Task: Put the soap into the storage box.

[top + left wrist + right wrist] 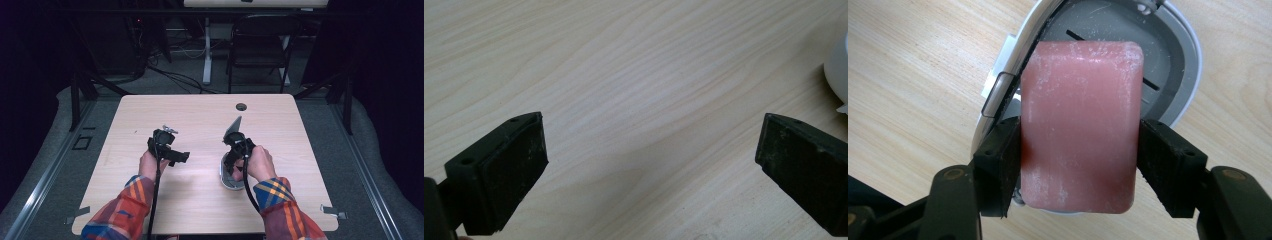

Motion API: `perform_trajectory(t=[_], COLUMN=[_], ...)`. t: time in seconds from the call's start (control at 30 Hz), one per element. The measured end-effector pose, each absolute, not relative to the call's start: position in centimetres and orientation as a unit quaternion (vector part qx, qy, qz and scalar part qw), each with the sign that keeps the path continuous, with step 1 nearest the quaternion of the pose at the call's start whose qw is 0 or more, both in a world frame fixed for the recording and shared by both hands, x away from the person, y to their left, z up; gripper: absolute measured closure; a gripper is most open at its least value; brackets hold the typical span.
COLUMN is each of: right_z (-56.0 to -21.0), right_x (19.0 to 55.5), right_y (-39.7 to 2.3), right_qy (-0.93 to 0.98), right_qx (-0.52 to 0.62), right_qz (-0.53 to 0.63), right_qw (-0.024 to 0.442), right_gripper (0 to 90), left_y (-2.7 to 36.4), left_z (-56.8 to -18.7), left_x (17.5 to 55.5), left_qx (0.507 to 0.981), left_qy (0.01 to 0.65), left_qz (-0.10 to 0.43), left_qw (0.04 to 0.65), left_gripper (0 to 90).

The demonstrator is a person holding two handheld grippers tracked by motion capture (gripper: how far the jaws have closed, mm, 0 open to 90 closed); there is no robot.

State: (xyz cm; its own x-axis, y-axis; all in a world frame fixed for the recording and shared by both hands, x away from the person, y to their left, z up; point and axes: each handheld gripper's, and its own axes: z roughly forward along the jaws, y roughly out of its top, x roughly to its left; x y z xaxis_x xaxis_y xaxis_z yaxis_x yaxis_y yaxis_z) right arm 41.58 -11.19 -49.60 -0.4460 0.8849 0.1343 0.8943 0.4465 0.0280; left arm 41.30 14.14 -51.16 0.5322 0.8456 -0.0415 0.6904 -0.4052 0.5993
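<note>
Right gripper view shows your right claw [1079, 155] clamped on a pink, white-dusted, round-cornered soap bar [1080, 125], held above the open white soap case [1178, 65] on the bench [908, 75]. Your left claw [651, 170] gapes wide over bare wood.

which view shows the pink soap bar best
The right gripper view: the pink rectangular soap bar sits large and sharp there, clamped between the right gripper jaws above the white oval soap dish. In the high view the hand covers it; the left gripper view looks at bare wooden table.
</note>
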Motion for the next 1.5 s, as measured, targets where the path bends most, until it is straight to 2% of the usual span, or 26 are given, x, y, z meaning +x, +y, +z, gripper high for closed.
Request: perform_trajectory(t=[0.17,0.3,0.6,1.17,1.5], right_z=[-49.2,-49.0,-47.7,-44.4,-43.7], right_x=[41.7,41.6,41.3,39.6,38.3], right_y=[-11.7,-11.7,-13.0,-17.5,-20.8], right_qy=[-0.851,-0.854,-0.847,-0.855,-0.851], right_qx=[-0.518,-0.513,-0.522,-0.500,-0.500], right_qz=[-0.048,-0.053,-0.090,-0.135,-0.152], right_qw=[0.074,0.067,0.042,-0.022,-0.060], right_gripper=[35.1,35.2,31.5,14.6,12.1], left_y=[14.2,14.2,14.2,14.2,14.2], left_z=[-51.1,-51.1,-51.1,-51.0,-51.0], left_x=[41.3,41.3,41.3,41.1,41.1], left_qx=[0.827,0.828,0.828,0.827,0.828], left_qy=[0.465,0.463,0.462,0.462,0.460], left_qz=[0.134,0.134,0.135,0.135,0.136], left_qw=[0.288,0.288,0.288,0.290,0.291], left_gripper=[0.0,0.0,0.0,0.0,0.0])
